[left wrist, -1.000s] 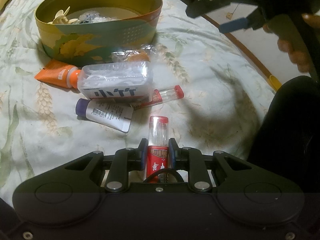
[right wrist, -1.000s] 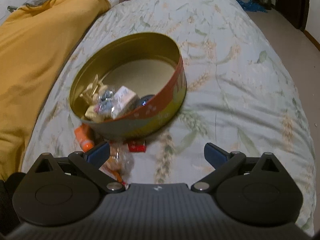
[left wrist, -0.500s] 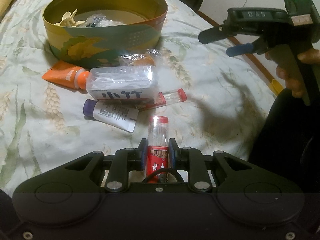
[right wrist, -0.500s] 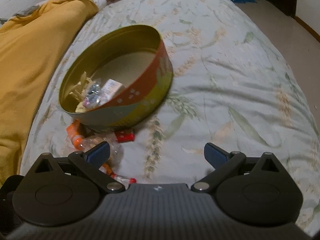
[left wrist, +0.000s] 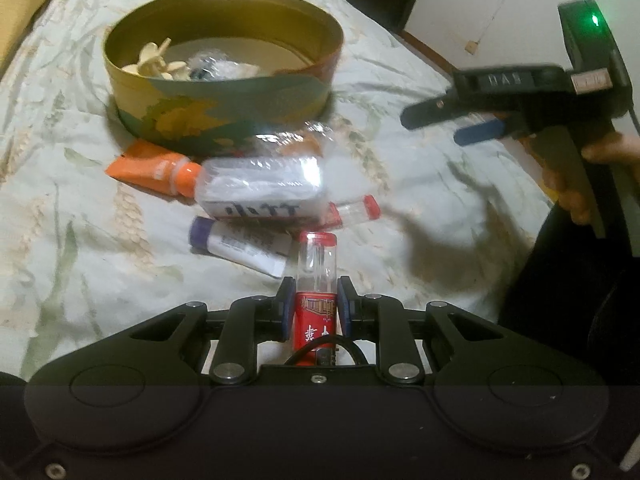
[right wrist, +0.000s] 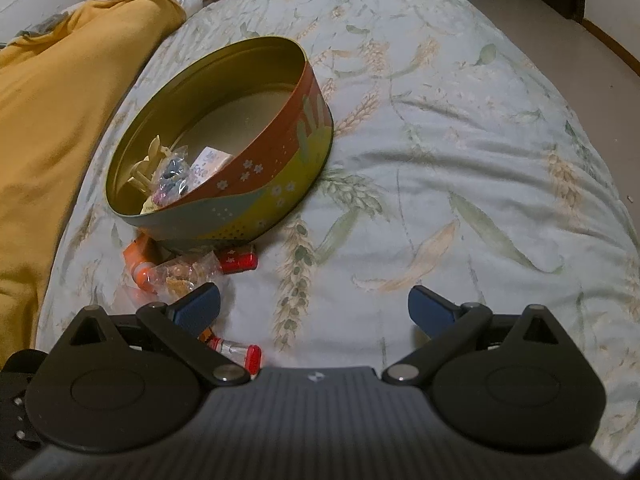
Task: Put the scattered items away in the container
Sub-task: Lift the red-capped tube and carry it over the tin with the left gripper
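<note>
My left gripper is shut on a clear tube with a red cap and red label, held over the bedspread. Ahead of it lie a white tube with a purple cap, a clear plastic box, an orange tube, a second red-capped tube and a crinkly wrapper. Beyond them stands the round tin, which holds several small items. My right gripper is open and empty, over the bed near the pile; it shows at the right in the left wrist view. The tin lies ahead of it.
A yellow blanket covers the bed's left side. The flowered bedspread stretches right of the tin. A small red packet lies beside the tin. The floor shows beyond the bed's edge. A hand holds the right gripper's handle.
The right gripper has come lower and nearer to the pile, with its jaws still wide. The left gripper keeps its hold on the tube, and the tin sits a little nearer the middle of its view.
</note>
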Action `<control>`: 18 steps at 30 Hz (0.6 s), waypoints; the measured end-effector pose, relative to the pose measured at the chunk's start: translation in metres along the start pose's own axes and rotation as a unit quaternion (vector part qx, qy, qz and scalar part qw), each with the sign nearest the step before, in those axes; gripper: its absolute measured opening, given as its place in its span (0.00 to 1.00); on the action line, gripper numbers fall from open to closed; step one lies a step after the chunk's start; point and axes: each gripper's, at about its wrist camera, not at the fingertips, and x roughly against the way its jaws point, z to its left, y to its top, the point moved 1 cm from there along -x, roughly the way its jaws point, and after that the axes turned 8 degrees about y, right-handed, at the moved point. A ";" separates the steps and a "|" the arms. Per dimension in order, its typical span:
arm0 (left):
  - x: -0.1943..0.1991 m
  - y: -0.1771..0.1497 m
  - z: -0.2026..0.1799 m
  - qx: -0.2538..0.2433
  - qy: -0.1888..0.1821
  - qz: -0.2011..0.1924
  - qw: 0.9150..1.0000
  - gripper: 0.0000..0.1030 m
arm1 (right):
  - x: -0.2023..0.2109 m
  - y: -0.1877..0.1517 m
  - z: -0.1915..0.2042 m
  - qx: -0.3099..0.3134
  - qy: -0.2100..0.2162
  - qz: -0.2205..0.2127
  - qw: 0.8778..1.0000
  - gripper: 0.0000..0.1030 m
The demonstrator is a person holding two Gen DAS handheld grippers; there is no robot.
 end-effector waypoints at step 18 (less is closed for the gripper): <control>0.039 0.036 0.052 0.018 0.062 -0.052 0.997 0.19 | -0.003 -0.002 -0.001 -0.002 -0.001 0.001 1.000 1.00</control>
